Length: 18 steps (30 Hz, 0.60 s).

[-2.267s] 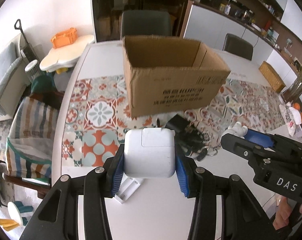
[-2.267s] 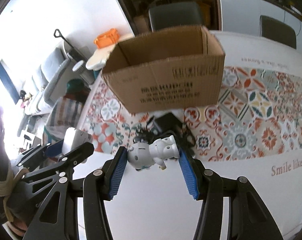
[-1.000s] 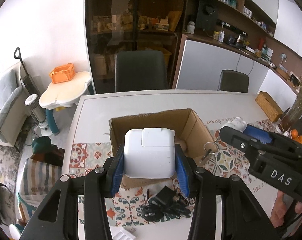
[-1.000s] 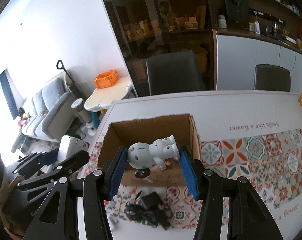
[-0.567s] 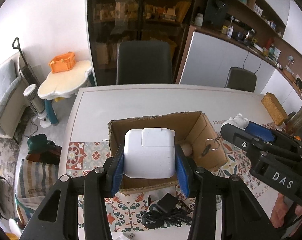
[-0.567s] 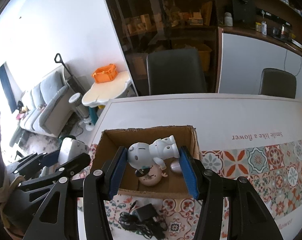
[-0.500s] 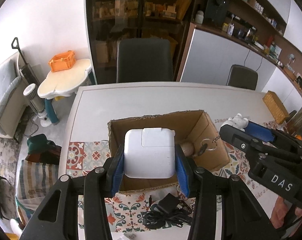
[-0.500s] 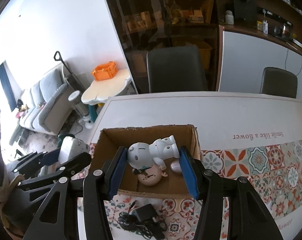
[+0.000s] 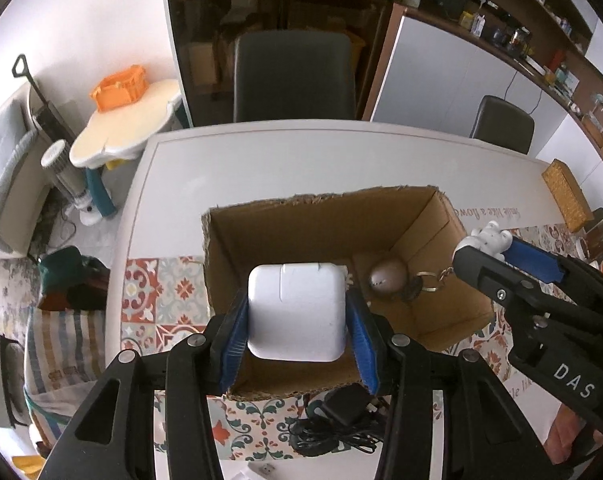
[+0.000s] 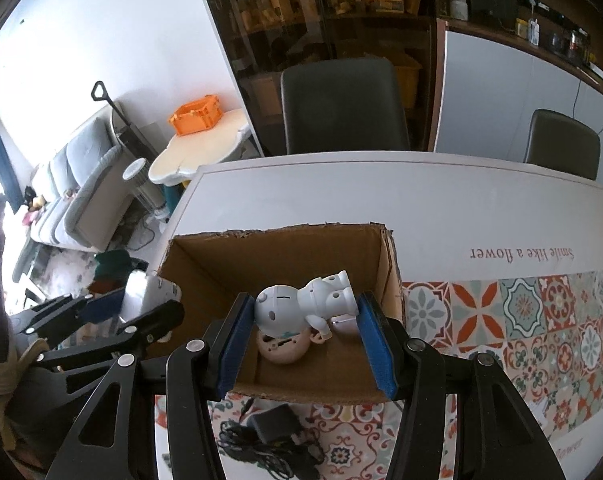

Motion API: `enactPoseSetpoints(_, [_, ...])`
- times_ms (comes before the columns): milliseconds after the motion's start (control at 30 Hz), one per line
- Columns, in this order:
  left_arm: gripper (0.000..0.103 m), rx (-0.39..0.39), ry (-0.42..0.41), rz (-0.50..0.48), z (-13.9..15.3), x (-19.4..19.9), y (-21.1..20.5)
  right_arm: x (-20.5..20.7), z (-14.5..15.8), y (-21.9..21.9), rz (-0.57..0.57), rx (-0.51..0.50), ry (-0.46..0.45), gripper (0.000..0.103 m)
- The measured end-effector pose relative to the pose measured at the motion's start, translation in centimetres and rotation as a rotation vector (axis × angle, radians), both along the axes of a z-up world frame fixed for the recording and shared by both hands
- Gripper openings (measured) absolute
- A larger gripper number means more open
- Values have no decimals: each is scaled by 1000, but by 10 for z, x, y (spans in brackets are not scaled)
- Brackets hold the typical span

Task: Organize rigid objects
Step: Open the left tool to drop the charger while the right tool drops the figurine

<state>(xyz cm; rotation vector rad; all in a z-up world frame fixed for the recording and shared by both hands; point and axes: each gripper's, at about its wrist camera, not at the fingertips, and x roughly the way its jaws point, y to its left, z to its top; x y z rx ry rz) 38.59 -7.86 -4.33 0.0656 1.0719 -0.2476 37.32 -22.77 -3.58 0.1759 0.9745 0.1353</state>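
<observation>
Only right wrist shows pink toy (image 10: 282, 347) inside box (image 10: 277, 248).

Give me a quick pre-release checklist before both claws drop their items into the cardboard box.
1. Left claw clamped on the white charger: ok.
2. Right claw clamped on the white figurine, pads at head and feet: ok.
3. Both items over the open cardboard box: ok, each is framed by the box opening in its own wrist view.
4. Landing spot free: not ok for the figurine, a pink toy lies right below it; cannot tell under the charger, which hides the floor.
5. The two claws clear of each other: ok, apart at opposite ends of the box.
6. Black adapter and cable outside the box: not ok.
</observation>
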Motion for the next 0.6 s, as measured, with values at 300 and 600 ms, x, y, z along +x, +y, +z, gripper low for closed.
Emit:
enactPoseSetpoints(300, [63, 40, -60, 42, 13, -3, 11, 12, -3, 5, 12, 1, 16, 53])
enactPoseSetpoints(600, [67, 48, -97, 70, 24, -20, 30, 5, 0, 13, 1, -12, 4, 78])
